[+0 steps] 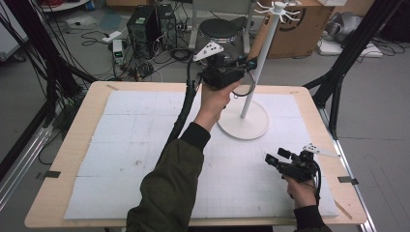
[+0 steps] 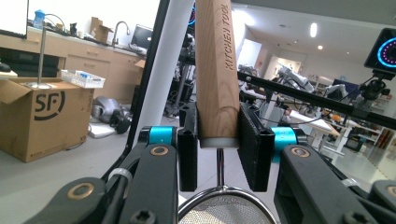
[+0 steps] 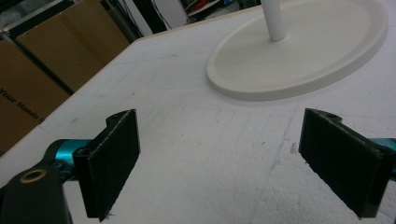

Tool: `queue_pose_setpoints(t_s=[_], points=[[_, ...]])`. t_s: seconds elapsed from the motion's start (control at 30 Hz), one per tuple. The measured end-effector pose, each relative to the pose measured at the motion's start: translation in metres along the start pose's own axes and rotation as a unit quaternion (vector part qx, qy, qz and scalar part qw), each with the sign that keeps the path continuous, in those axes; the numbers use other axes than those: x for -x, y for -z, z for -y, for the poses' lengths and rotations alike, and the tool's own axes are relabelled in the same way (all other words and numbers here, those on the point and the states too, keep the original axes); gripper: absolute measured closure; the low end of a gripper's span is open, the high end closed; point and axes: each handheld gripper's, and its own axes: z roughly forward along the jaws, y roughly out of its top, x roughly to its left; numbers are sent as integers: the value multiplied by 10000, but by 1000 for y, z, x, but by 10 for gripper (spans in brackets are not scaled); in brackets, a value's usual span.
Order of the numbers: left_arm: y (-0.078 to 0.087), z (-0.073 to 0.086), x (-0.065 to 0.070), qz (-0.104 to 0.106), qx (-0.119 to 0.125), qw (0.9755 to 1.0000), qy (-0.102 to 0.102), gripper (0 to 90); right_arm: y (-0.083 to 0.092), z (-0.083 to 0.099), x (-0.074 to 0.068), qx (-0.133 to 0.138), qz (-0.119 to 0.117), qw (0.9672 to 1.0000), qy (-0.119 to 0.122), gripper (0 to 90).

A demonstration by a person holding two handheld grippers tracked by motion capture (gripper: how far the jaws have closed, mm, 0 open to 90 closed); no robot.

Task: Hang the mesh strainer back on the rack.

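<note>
My left gripper [image 1: 240, 66] is raised over the far middle of the table, beside the pole of a white hook stand [image 1: 257, 65]. It is shut on the wooden handle [image 2: 217, 70] of a small mesh strainer [image 2: 225, 211]; the handle, marked KITCHEN TOOL, points up and the wire bowl [image 1: 248, 86] hangs below the jaws. The stand's pole [image 2: 163, 70] rises just left of the handle. My right gripper [image 1: 273, 158] rests low near the front right of the table, open with nothing between its jaws [image 3: 224, 163]. The stand's round base [image 3: 299, 56] lies ahead of it.
A white gridded mat [image 1: 140, 145] covers the wooden table. The stand's hooks [image 1: 278, 9] spread at the top of the pole. Beyond the far edge are a cardboard box [image 1: 304, 26], a stool [image 1: 220, 29], a computer tower [image 1: 142, 24] and cables. A black frame leg [image 1: 350, 48] stands at right.
</note>
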Motion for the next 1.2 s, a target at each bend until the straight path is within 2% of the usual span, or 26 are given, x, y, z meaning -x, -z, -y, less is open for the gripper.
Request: queue_pose_setpoints(t_s=[0.3,0.57,0.7,0.8,0.87,0.97,1.03,1.13,1.2], points=[[-5,7,-3,72,-28,9999,114,710,3,0,1,25,-14,10000,-24,120],[-5,6,-3,-28,-28,9999,112,698,5,0,1,47,1,10000,-7,120],[-5,6,-5,13,22,9998,177,674,4,1,0,34,-5,10000,-24,120],[-5,5,-6,54,58,9997,213,582,3,1,0,48,-28,10000,-22,120],[-4,4,-7,-51,94,9997,241,507,3,1,0,52,-33,10000,-18,121],[-1,3,-9,-81,19,9996,262,444,4,1,-1,36,-41,10000,-33,121],[1,3,-7,-27,-2,9996,288,464,3,1,-1,32,-77,10000,-42,121],[7,4,-1,22,-72,9999,105,439,3,2,-2,12,-79,10000,-28,120],[11,5,1,57,-65,9999,89,417,2,2,-3,7,-78,10000,17,120]])
